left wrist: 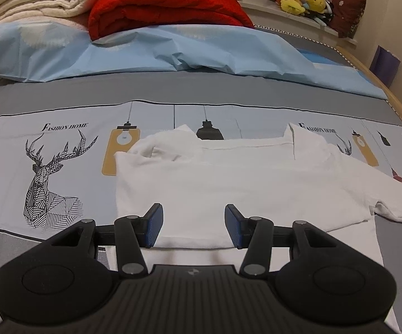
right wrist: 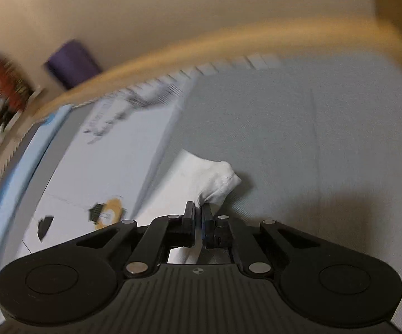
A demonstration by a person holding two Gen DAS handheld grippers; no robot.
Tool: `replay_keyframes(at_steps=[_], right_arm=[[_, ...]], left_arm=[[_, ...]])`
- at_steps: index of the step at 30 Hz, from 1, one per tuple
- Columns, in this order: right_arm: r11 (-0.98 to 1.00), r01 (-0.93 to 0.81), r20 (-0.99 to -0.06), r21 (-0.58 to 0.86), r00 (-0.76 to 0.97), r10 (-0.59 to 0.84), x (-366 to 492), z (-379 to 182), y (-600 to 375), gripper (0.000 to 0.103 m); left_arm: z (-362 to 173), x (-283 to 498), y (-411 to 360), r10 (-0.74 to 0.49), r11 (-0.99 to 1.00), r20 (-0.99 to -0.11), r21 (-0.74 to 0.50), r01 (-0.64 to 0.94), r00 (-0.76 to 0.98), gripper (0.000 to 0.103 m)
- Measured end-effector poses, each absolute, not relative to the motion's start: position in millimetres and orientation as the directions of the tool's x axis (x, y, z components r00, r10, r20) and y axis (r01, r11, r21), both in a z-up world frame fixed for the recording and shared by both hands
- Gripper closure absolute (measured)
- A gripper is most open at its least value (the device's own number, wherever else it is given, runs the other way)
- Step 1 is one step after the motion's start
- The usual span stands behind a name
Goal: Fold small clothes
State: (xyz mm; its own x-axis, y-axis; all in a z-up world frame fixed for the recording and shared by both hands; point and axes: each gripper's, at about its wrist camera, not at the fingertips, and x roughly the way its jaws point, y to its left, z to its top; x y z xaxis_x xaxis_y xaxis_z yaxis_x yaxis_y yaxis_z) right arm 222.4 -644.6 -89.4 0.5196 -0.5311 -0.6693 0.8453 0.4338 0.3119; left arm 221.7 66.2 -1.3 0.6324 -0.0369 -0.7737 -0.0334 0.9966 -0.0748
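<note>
the white shirt (left wrist: 228, 178) lies flat on the printed bed sheet (left wrist: 61, 144), below the red blanket (left wrist: 167, 5). left gripper (left wrist: 194, 226) jaws wide open over its hem; right gripper (right wrist: 200, 221) jaws clamp a shirt corner.

a white shirt (left wrist: 228, 178) was seen on a grey bedsheet (left wrist: 61, 97) printed with black deer and lamps; blue pads (left wrist: 153, 226) were noted.

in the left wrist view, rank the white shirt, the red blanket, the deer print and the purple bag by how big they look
Largest to smallest as they appear:
1. white shirt, though it lies nearest the camera, which inflates it
2. red blanket, farther back, so its true size against the shirt is unsure
3. deer print
4. purple bag
</note>
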Motion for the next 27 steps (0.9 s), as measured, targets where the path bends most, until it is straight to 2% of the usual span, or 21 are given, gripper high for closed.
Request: replay_keyframes(at_steps=[2, 5, 7, 11, 16, 18, 20, 23, 27], right_arm=[[0.527, 0.814, -0.604, 0.243, 0.552, -0.575, 238.7, -69.6, -617.8, 0.100], [0.673, 0.715, -0.509, 0.189, 0.657, -0.556, 265.3, -38.3, -560.2, 0.100], [0.786, 0.597, -0.455, 0.161, 0.751, -0.478, 282.3, -19.5, -510.5, 0.100], [0.960, 0.261, -0.402, 0.104, 0.894, -0.200, 306.2, 1.1, -384.1, 0.100], [0.979, -0.150, -0.454, 0.136, 0.869, 0.196, 313.8, -5.4, -217.3, 0.099], [0.932, -0.317, -0.513, 0.178, 0.778, 0.363, 310.4, -15.7, -158.4, 0.095], [0.852, -0.448, -0.606, 0.269, 0.609, 0.512, 306.6, -36.6, -113.1, 0.087], [0.804, -0.496, -0.688, 0.329, 0.457, 0.564, 297.2, -56.3, -89.7, 0.084], [0.867, -0.404, -0.732, 0.292, 0.488, 0.475, 302.9, -42.3, -120.1, 0.082]], left_arm=[[0.3, 222.0, 67.2, -0.040, 0.996, -0.772, -0.081, -0.036, 0.634, 0.049], [3.5, 221.8, 68.3, -0.037, 0.996, -0.767, -0.083, -0.042, 0.641, 0.049], [4.9, 222.1, 71.6, -0.028, 0.994, -0.768, -0.087, -0.060, 0.640, 0.049], [7.9, 223.2, 85.2, -0.012, 0.987, -0.768, -0.110, -0.114, 0.641, 0.049], [14.9, 223.5, 106.4, -0.006, 0.972, -0.768, -0.155, -0.177, 0.640, 0.049], [19.6, 224.4, 113.5, -0.019, 0.964, -0.762, -0.184, -0.189, 0.647, 0.049], [21.5, 225.8, 118.3, -0.019, 0.961, -0.759, -0.193, -0.197, 0.651, 0.049], [20.6, 228.8, 127.3, -0.023, 0.956, -0.764, -0.205, -0.210, 0.645, 0.049], [17.2, 234.5, 143.3, -0.051, 0.934, -0.769, -0.262, -0.242, 0.637, 0.049]])
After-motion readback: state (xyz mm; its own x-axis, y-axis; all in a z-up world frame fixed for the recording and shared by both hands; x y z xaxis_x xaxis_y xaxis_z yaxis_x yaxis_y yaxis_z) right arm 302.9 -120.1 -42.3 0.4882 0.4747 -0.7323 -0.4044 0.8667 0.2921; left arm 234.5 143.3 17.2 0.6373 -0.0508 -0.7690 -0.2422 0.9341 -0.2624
